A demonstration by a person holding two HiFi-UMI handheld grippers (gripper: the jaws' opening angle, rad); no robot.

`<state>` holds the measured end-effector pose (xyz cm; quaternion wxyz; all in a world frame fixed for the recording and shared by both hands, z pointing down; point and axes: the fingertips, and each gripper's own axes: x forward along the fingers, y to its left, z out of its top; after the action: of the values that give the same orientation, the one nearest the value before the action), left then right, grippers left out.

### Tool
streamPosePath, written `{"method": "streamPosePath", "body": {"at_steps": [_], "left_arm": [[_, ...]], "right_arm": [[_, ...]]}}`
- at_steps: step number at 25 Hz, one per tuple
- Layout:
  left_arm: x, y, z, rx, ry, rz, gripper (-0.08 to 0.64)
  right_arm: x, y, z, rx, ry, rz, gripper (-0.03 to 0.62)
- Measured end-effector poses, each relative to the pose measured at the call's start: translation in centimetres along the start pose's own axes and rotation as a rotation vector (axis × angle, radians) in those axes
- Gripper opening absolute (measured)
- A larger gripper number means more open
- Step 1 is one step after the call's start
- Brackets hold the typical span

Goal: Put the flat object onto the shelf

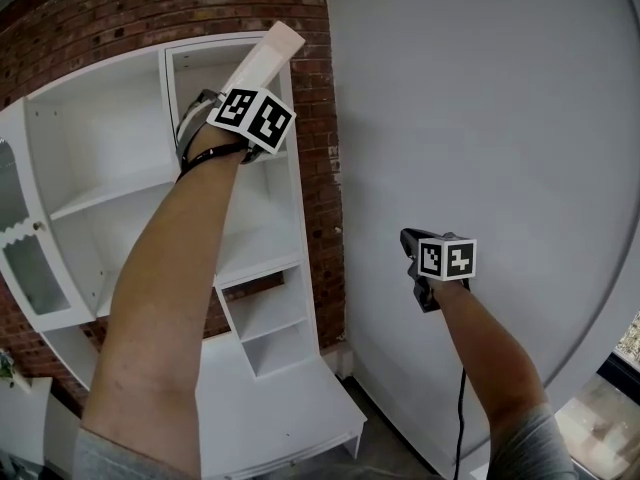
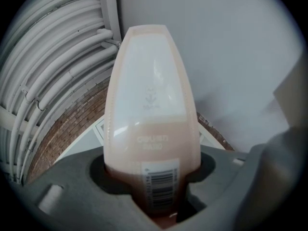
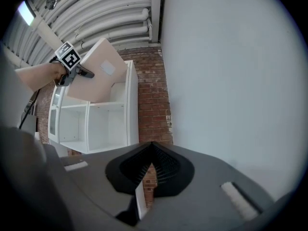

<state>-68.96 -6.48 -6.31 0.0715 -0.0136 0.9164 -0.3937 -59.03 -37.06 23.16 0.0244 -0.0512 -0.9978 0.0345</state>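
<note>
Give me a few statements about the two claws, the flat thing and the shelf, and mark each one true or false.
1. The left claw is shut on the flat object. True.
2. The flat object lies on a board of the shelf. False: it is held in the air, up near the shelf's top.
3. The right claw holds nothing. True.
4. The shelf is black. False: it is white and stands against a brick wall.

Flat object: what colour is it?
The flat object is pale peach, clearest in the left gripper view.
</note>
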Motion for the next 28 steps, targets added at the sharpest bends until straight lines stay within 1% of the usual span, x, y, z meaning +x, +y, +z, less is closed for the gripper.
{"method": "streamPosePath", "body": {"at_steps": [3,11,18,22,28], "left_arm": [[-0.4,0.1,-0.1,-0.034,0.034,0.006,0.278],[0.5,-0.2,-0.1,-0.019,0.064,0.015,0.279],[3.0,-0.4,-0.5,-0.014,0.063,0.023,0.281],[4.5,-0.3,-0.4,-0.022,0.062,0.016,0.281],[6.8,-0.3,-0.3,-0.035,0.058,0.000,0.287]], "right_arm": [[0.0,0.1,0.1,0.014,0.001,-0.003,0.009],[-1.0,-0.1,-0.5,0.030,0.009,-0.003,0.009],[-1.4,-2.0,-0.2,0.022,0.011,-0.036,0.009],[-1.0,-3.2,0.6,0.021,0.005,-0.057,0.009],[0.9,-3.3,1.9,-0.001,-0.004,-0.064,0.009]]}}
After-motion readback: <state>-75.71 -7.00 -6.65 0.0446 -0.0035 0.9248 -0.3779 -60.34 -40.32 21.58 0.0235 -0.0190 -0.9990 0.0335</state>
